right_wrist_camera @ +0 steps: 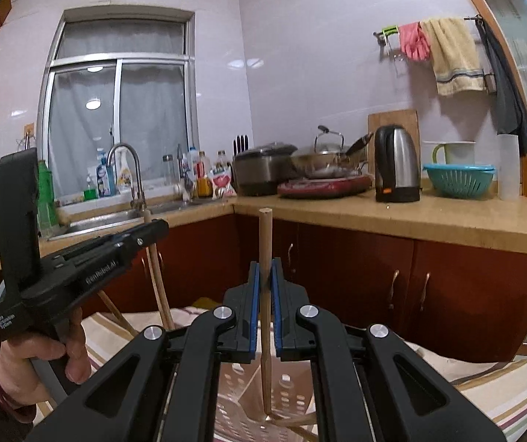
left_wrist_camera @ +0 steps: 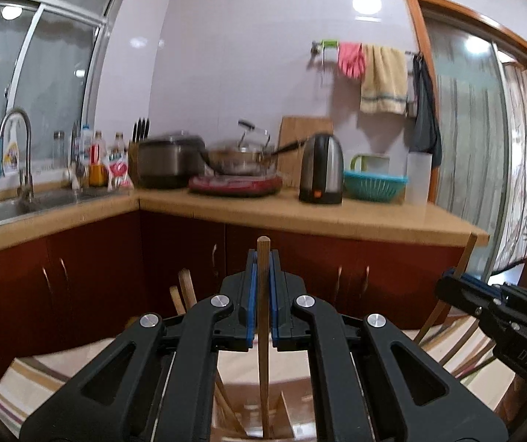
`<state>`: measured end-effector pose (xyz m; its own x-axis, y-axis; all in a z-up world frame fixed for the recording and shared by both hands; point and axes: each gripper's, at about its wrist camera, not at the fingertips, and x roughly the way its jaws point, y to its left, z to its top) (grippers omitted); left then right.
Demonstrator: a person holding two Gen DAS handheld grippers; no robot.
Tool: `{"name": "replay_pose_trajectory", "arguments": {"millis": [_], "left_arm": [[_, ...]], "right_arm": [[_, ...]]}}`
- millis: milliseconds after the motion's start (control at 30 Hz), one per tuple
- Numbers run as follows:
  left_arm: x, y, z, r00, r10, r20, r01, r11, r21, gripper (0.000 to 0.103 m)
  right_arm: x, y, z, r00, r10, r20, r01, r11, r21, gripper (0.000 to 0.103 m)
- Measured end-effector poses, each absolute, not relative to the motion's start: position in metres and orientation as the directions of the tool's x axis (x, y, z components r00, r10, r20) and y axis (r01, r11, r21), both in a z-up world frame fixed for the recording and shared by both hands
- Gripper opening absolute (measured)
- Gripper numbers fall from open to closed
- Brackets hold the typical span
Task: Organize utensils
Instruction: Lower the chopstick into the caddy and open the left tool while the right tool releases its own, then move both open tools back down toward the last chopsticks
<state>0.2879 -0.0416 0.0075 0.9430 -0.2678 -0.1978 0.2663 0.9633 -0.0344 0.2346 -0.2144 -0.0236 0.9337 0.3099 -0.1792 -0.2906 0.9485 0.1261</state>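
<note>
My left gripper (left_wrist_camera: 262, 258) is shut on a wooden chopstick (left_wrist_camera: 263, 331) held upright, its lower end down inside a utensil holder (left_wrist_camera: 248, 420) with other chopsticks (left_wrist_camera: 186, 291) standing in it. My right gripper (right_wrist_camera: 266, 269) is shut on another wooden chopstick (right_wrist_camera: 265, 294), also upright, its tip inside a perforated plastic holder (right_wrist_camera: 237, 394). The right gripper shows in the left wrist view (left_wrist_camera: 451, 287) with its chopstick (left_wrist_camera: 464, 254). The left gripper shows in the right wrist view (right_wrist_camera: 153, 230), with its chopstick (right_wrist_camera: 158, 287).
The holder stands on a striped cloth (left_wrist_camera: 42, 379). Behind is an L-shaped counter (left_wrist_camera: 337, 213) with a sink (left_wrist_camera: 2, 210), a faucet (left_wrist_camera: 20, 147), a rice cooker (left_wrist_camera: 169, 162), a wok (left_wrist_camera: 241, 158), a kettle (left_wrist_camera: 322, 169) and a teal basket (left_wrist_camera: 375, 184). Red cabinets (left_wrist_camera: 153, 258) stand below.
</note>
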Motion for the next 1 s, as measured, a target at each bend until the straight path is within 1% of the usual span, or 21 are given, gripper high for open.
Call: {"name": "replay_pose_trajectory", "arguments": {"millis": [200,300,367,400,467,567,600,667,700,733,800,1000], "left_arm": [[0.294,-0.043,-0.011,0.929,-0.263,-0.261,0.261,0.964,-0.043,0.006],[0.292,-0.044,-0.014,0.927,-0.260,-0.272,0.259,0.965,-0.038,0.010],[0.291,-0.044,-0.015,0.925,-0.258,-0.279,0.259,0.965,-0.033,0.015],[0.291,-0.045,-0.016,0.923,-0.261,-0.285,0.262,0.964,-0.033,0.019],[0.290,-0.045,-0.017,0.922,-0.258,-0.289,0.262,0.965,-0.026,0.023],[0.286,-0.049,-0.016,0.920,-0.258,-0.296,0.265,0.964,-0.014,0.031],[0.285,-0.050,-0.016,0.919,-0.260,-0.297,0.268,0.963,-0.013,0.036],[0.281,-0.052,-0.014,0.919,-0.264,-0.293,0.273,0.962,-0.012,0.046],[0.277,-0.052,-0.013,0.923,-0.259,-0.285,0.266,0.964,-0.012,0.056],[0.274,-0.051,-0.012,0.925,-0.260,-0.277,0.265,0.964,-0.020,0.060],[0.272,-0.050,-0.010,0.924,-0.261,-0.279,0.262,0.965,-0.034,0.061],[0.267,-0.049,-0.006,0.927,-0.250,-0.279,0.251,0.967,-0.032,0.070]], "right_arm": [[0.232,-0.213,-0.024,0.938,0.295,-0.180,-0.278,0.954,0.114,0.007],[0.233,-0.213,-0.024,0.937,0.296,-0.185,-0.278,0.953,0.118,0.008],[0.232,-0.212,-0.023,0.937,0.296,-0.186,-0.278,0.954,0.115,0.011],[0.231,-0.211,-0.022,0.938,0.294,-0.184,-0.277,0.954,0.114,0.017],[0.230,-0.212,-0.020,0.940,0.291,-0.179,-0.274,0.955,0.113,0.029],[0.227,-0.210,-0.018,0.940,0.292,-0.177,-0.277,0.955,0.107,0.033],[0.224,-0.210,-0.017,0.941,0.290,-0.173,-0.275,0.956,0.104,0.037],[0.219,-0.212,-0.015,0.945,0.285,-0.162,-0.271,0.957,0.100,0.041],[0.217,-0.212,-0.013,0.946,0.283,-0.158,-0.270,0.958,0.098,0.044],[0.213,-0.214,-0.012,0.948,0.278,-0.153,-0.266,0.959,0.094,0.045],[0.208,-0.216,-0.009,0.951,0.274,-0.146,-0.263,0.960,0.092,0.048],[0.190,-0.227,-0.006,0.956,0.258,-0.139,-0.247,0.965,0.091,0.051]]}}
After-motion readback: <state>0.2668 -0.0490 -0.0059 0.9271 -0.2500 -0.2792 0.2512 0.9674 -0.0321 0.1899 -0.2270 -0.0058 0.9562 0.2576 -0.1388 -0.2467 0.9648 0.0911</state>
